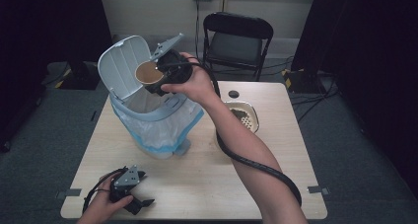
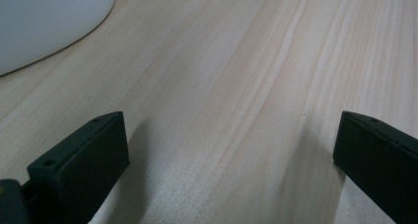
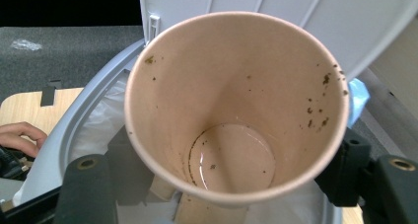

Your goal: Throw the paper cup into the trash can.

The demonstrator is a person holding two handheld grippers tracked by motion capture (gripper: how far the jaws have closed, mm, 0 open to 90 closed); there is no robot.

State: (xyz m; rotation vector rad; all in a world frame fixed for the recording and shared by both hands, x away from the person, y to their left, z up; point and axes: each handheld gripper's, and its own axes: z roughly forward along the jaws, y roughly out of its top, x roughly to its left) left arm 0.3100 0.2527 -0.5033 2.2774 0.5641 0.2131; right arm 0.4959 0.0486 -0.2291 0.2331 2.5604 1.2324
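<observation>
Right gripper (image 1: 156,81) is clamped on a brown paper cup (image 1: 148,73), tipped sideways over the open white bin (image 1: 148,110) with its lid (image 1: 121,66) up; left gripper (image 1: 140,197) rests on the table's near edge, jaws apart with nothing between. Light wood table (image 1: 207,179) also carries a bowl (image 1: 242,115) on its right side, on grey carpet, with 1 black folding chair (image 1: 236,41) behind and dark curtains at both sides. Cup interior (image 3: 231,110) shows brown specks and dregs, no readable labels or writing anywhere.
</observation>
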